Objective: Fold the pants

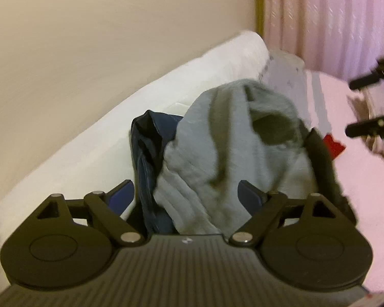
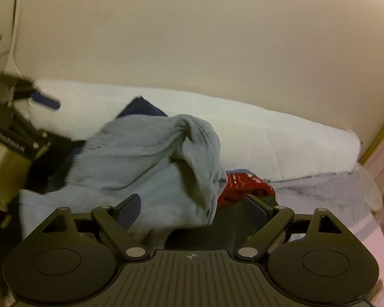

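Light: dim, warm indoor cast in both views; source not visible.
Blur: motion smear softens the grey pants (image 1: 233, 138) and the wall (image 2: 192, 46).
Shadows: dark folds in the cloth.
Distortion: fisheye bends straight lines; black corners.
Colour: pinkish tint on the curtain (image 1: 327, 20).

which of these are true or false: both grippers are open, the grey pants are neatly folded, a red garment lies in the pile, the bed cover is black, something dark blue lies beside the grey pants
1. Both the left gripper and the right gripper are open. True.
2. The grey pants are neatly folded. False: they lie crumpled in a heap.
3. A red garment lies in the pile. True.
4. The bed cover is black. False: it is white.
5. A dark blue garment lies beside the grey pants. True.
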Demonstrator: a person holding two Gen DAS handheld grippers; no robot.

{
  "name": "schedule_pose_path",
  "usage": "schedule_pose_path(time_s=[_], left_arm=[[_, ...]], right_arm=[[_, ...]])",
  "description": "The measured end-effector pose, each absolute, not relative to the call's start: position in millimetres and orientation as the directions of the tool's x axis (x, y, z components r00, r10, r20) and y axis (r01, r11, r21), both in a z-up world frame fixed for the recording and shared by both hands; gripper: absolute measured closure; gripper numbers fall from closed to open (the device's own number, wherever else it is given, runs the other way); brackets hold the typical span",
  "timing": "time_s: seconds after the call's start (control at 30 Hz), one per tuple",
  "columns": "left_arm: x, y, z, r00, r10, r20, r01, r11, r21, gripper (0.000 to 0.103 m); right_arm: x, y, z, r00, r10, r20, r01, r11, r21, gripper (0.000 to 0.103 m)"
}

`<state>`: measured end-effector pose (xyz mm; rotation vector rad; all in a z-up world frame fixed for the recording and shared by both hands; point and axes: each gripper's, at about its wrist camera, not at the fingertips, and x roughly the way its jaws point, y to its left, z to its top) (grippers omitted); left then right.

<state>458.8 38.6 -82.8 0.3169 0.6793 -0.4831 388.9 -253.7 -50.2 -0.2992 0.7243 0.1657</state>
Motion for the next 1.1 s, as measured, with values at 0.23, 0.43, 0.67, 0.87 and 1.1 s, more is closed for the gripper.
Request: schedule_pose_path(time_s=[0.23, 0.43, 0.67, 0.87, 1.1], left_arm=[[523.8, 29.9, -130.8, 0.562, -0.389, -0.730, 0.663, 0.740, 0.116, 0.024], [541.8, 30.8, -147.0, 0.462, -0.455, -0.761, 0.738, 0.674, 0.045, 0.052], [519.8, 37.7, -126.7, 0.462, -0.451, -0.764, 0.754, 0.654, 0.070, 0.073], [491.8, 32.5, -84.4, 0.497, -0.482, -0.721, 0.758, 0.646, 0.091, 0.077], [442.0, 13.8, 6.1, 0.571, -0.546, -0.614, 0.783, 0.587, 0.206, 0.078]], right_arm=[[468.4, -259.9, -92.5, 0.697, 0.013, -0.717, -0.294, 0.917, -0.269, 0.018], [500.9, -261.2, -110.7, 0.690, 0.014, -0.724, -0.317, 0.905, -0.284, 0.025], [510.4, -263.1, -111.3, 0.691, -0.014, -0.723, -0.268, 0.924, -0.273, 0.087], [476.5, -268.9, -70.6, 0.756, -0.028, -0.654, -0.173, 0.955, -0.241, 0.092], [378.2, -303.0, 14.8, 0.856, -0.063, -0.513, -0.027, 0.986, -0.166, 0.093]])
